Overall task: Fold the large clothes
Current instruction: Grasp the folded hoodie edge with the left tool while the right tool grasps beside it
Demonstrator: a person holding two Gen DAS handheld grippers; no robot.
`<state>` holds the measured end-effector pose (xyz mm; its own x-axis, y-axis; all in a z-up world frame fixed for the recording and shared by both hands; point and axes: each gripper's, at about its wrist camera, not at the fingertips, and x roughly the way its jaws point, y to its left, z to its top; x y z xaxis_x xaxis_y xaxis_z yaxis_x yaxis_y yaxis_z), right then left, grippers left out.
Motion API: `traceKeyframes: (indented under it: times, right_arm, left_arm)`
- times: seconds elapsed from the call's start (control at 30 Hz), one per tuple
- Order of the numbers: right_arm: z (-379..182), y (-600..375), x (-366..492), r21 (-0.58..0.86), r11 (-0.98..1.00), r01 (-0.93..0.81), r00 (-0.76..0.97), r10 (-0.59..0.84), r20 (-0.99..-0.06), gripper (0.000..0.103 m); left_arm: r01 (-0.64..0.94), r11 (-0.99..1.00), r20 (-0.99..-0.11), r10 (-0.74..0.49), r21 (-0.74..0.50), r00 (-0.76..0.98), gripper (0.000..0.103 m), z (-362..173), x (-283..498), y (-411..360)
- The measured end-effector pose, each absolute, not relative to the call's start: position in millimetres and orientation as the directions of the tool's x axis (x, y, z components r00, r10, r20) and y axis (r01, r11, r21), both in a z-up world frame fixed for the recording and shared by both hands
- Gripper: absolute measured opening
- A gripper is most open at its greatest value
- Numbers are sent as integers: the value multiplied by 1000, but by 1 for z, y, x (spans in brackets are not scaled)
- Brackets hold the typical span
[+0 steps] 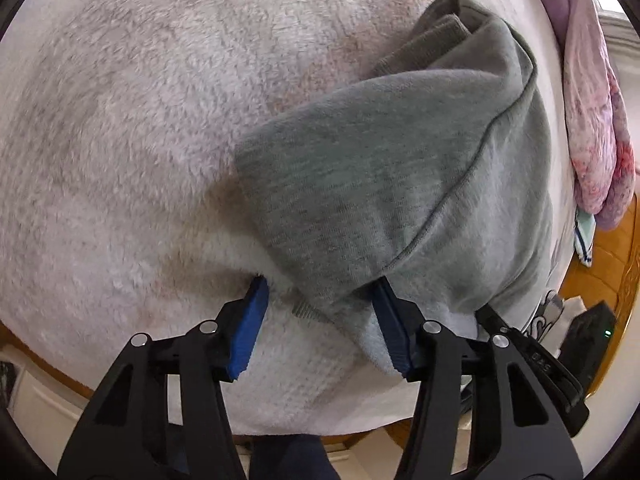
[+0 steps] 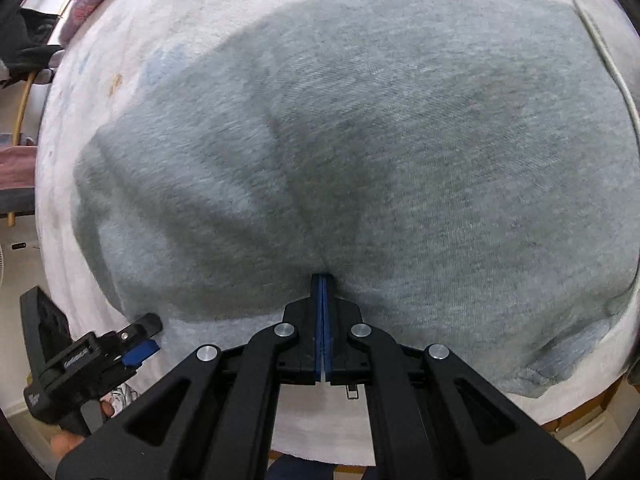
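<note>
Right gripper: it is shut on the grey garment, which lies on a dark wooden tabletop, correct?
Not quite. The right gripper is shut on the grey garment, but the right wrist view shows the garment lying on a white fleecy cover, not bare wood.

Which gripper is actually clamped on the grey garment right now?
The right gripper: its blue pads are shut together, pinching the grey garment. The left gripper has its pads apart, only straddling a corner.

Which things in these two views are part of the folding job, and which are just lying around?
Part of the job:
grey garment
left gripper
right gripper
white fleece cover it lies on

Lying about:
pink and purple cloth at the far edge
dark clothing off to the side
</note>
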<state>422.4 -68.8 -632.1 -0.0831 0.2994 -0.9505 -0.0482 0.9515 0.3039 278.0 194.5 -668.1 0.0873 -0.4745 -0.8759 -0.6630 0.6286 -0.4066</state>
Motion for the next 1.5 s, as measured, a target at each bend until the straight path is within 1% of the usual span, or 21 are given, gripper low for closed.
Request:
traceKeyframes:
  times: [0.03,0.1,0.13,0.2,0.27,0.37,0.5,0.6,0.7,0.73,0.87,1.07,1.13,1.17,1.23,1.27,1.3,1.33,1.43,1.47,1.5]
  right_arm:
    - [-623,-66,419,300,950,-85,-53,296,-954,2]
    - [-608,-55,407,254,952,-170,1,258,-966,4]
    - [-603,-51,401,240,949,-206,22,249,-968,6]
    - [-596,-39,389,239,934,-265,43,259,-965,17]
    - [-597,-27,381,247,911,-330,56,280,-958,24]
    - [-590,-20,361,272,875,-400,64,322,-945,30]
    - [-583,3,342,361,800,-478,64,442,-894,49]
    - [-578,14,332,352,753,-556,92,477,-874,61]
    - [-576,23,321,300,726,-619,130,471,-873,62]
    - [-580,31,318,242,724,-646,161,439,-884,62]
    - [-598,52,314,107,703,-704,243,379,-893,62]
    - [-625,68,307,-13,675,-737,303,313,-900,62]
    - [-629,68,307,-70,675,-734,335,270,-903,45]
    - [-630,65,310,-66,682,-728,332,266,-905,35]
    - [-627,58,321,-2,710,-704,290,285,-913,23]
    - [-623,53,327,59,724,-687,251,313,-916,15]
    - [-618,47,334,121,740,-662,218,344,-913,11]
    - [-612,41,340,175,752,-635,192,374,-907,10]
    - [-593,12,358,371,781,-502,134,494,-859,8]
    - [-586,-2,365,442,780,-443,120,540,-833,7]
    - [-582,-11,368,483,777,-405,114,567,-816,7]
  left_arm:
    - [-661,629,-875,-476,-410,89,46,-668,280,195]
    - [-660,622,-870,-483,-420,98,24,-667,279,198]
    - [-662,605,-856,-505,-442,109,21,-667,275,202]
    - [-671,594,-851,-515,-444,107,21,-668,276,206]
    - [-670,599,-853,-512,-439,101,19,-669,279,206]
    - [-678,578,-846,-517,-454,127,10,-664,280,203]
    - [-645,565,-827,-526,-514,199,10,-630,282,206]
    - [-604,585,-819,-529,-541,222,10,-609,290,206]
    - [-603,576,-809,-546,-551,218,10,-607,295,209]
    - [-601,577,-808,-549,-553,216,10,-608,297,207]
    - [-589,581,-802,-557,-561,214,10,-606,298,206]
    - [-631,551,-805,-553,-546,213,10,-620,284,216]
    - [-640,529,-796,-560,-558,231,11,-621,277,221]
    - [-643,521,-794,-558,-561,241,17,-620,274,223]
    - [-645,512,-798,-535,-567,277,25,-611,264,232]
    - [-644,516,-803,-524,-565,285,35,-607,261,234]
    - [-643,527,-818,-486,-556,308,45,-599,255,239]
    - [-643,536,-830,-449,-547,331,48,-592,249,243]
    - [-676,527,-857,-339,-515,388,49,-575,236,253]
    - [-728,518,-893,-229,-449,387,49,-567,228,259]
    - [-748,513,-905,-182,-420,384,49,-564,225,260]
